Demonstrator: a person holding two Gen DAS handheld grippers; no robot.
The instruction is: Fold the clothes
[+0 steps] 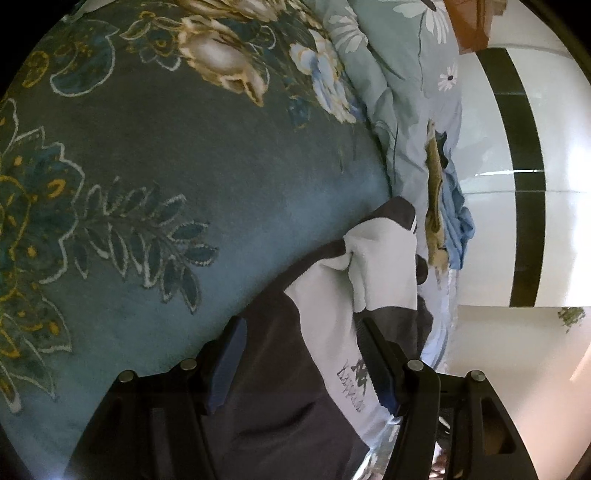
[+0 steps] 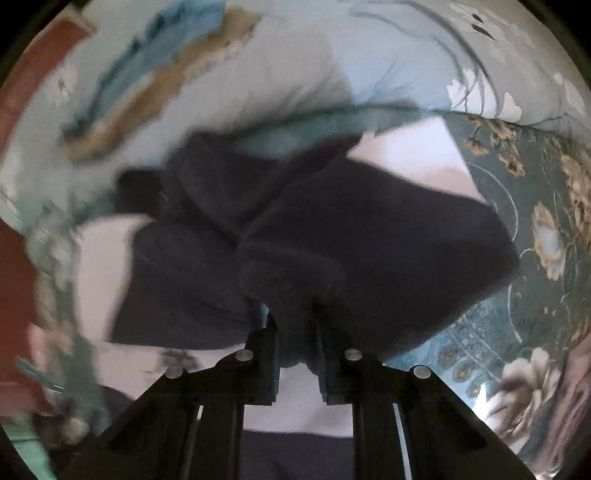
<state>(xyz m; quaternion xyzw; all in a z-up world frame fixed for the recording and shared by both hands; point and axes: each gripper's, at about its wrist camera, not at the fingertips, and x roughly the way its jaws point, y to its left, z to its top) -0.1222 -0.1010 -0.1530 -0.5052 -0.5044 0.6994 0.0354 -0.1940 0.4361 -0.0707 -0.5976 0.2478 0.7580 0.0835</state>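
A dark grey and white garment (image 1: 325, 314) lies on the teal floral bedspread (image 1: 155, 147) near the bed's edge, with a printed logo on its white panel. My left gripper (image 1: 301, 332) is open just above it, one finger on either side of the cloth, holding nothing. In the right wrist view, which is motion-blurred, my right gripper (image 2: 295, 325) is shut on a bunched fold of the dark garment (image 2: 351, 229), which hangs and spreads in front of it with white panels showing at its sides.
A light blue-green floral quilt (image 1: 402, 92) is heaped along the bed's edge. A small blue cloth (image 1: 456, 225) lies on it. Beyond are a white tiled floor with a dark stripe (image 1: 524, 184) and a brown wooden piece (image 1: 469, 26).
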